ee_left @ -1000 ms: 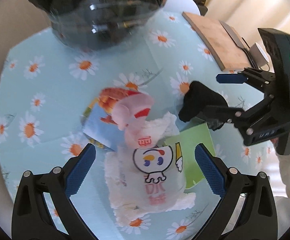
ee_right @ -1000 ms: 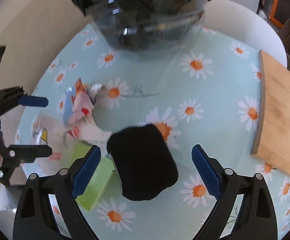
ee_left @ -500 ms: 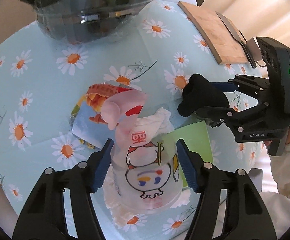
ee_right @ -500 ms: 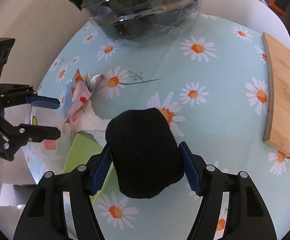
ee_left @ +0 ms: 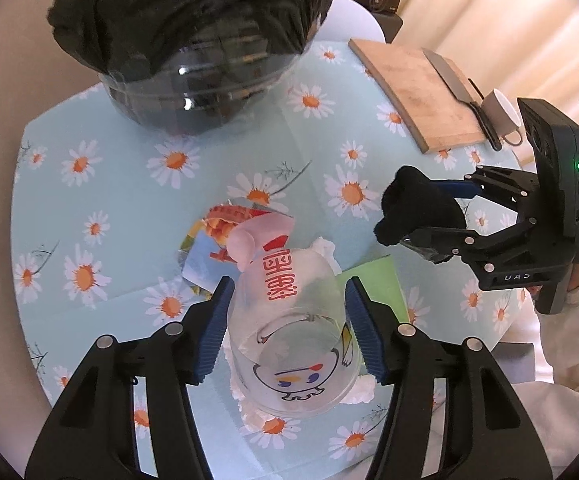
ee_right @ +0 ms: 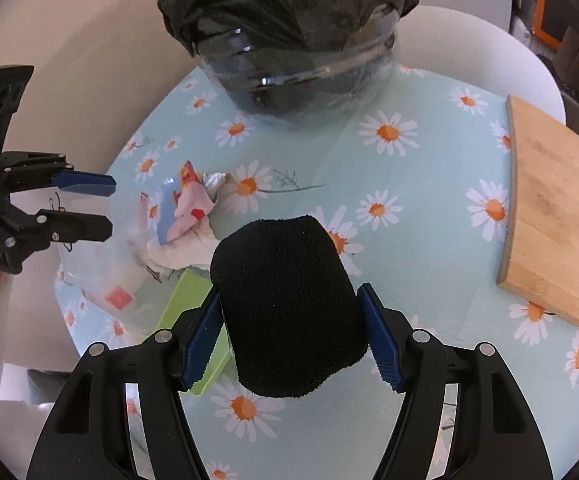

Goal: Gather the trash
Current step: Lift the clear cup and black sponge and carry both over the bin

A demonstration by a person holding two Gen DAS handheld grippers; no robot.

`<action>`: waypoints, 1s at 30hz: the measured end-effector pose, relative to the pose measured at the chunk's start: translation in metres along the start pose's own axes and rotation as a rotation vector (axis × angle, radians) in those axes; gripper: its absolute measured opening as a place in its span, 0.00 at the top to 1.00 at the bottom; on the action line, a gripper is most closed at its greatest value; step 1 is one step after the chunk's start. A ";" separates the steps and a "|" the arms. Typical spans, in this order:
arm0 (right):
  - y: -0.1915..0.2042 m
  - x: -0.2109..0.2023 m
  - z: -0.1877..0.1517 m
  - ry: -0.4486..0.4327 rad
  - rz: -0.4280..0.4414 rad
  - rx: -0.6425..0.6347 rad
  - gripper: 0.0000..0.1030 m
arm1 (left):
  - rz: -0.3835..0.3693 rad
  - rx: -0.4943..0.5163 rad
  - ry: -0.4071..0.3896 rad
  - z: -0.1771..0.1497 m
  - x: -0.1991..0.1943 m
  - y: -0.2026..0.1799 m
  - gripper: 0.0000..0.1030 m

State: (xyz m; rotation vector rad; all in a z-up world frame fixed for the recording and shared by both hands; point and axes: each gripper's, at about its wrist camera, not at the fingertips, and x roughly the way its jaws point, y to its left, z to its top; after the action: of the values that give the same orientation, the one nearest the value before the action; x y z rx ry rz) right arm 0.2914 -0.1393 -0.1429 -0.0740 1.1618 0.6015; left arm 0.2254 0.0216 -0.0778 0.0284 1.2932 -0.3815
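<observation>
My left gripper (ee_left: 289, 326) is shut on a clear plastic cup (ee_left: 293, 336) with a cartoon print and red characters, held above the table. It also shows at the left of the right wrist view (ee_right: 89, 208). My right gripper (ee_right: 289, 334) is shut on a black sock-like cloth (ee_right: 289, 304), lifted off the table; it also shows in the left wrist view (ee_left: 419, 210). A clear bin lined with a black bag (ee_left: 193, 40) stands at the far side (ee_right: 289, 40). A colourful wrapper (ee_left: 225, 236), white tissue (ee_right: 177, 252) and a green card (ee_left: 373, 284) lie below the cup.
A daisy-print tablecloth (ee_left: 129, 184) covers the round table. A wooden cutting board (ee_left: 421, 96) with a cleaver (ee_left: 449, 76) and a white mug (ee_left: 501, 112) lie at the far right. The board also shows in the right wrist view (ee_right: 557, 224).
Both grippers closed from open: the left on the cup, the right on the black cloth. Both then lifted their items off the table.
</observation>
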 end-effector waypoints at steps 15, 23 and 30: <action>0.005 -0.062 0.021 -0.123 -0.077 -0.014 0.40 | 0.012 0.011 -0.112 0.010 -0.048 0.000 0.44; 0.014 -0.098 0.044 -0.201 -0.106 -0.042 0.39 | 0.031 0.004 -0.180 0.016 -0.076 0.005 0.44; 0.022 -0.128 0.073 -0.285 -0.151 -0.100 0.40 | 0.050 0.024 -0.248 0.029 -0.098 0.010 0.44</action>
State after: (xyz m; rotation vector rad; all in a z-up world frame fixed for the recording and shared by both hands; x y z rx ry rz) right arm 0.3089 -0.1472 0.0049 -0.1555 0.8417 0.5171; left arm 0.2332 0.0496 0.0206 0.0325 1.0407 -0.3460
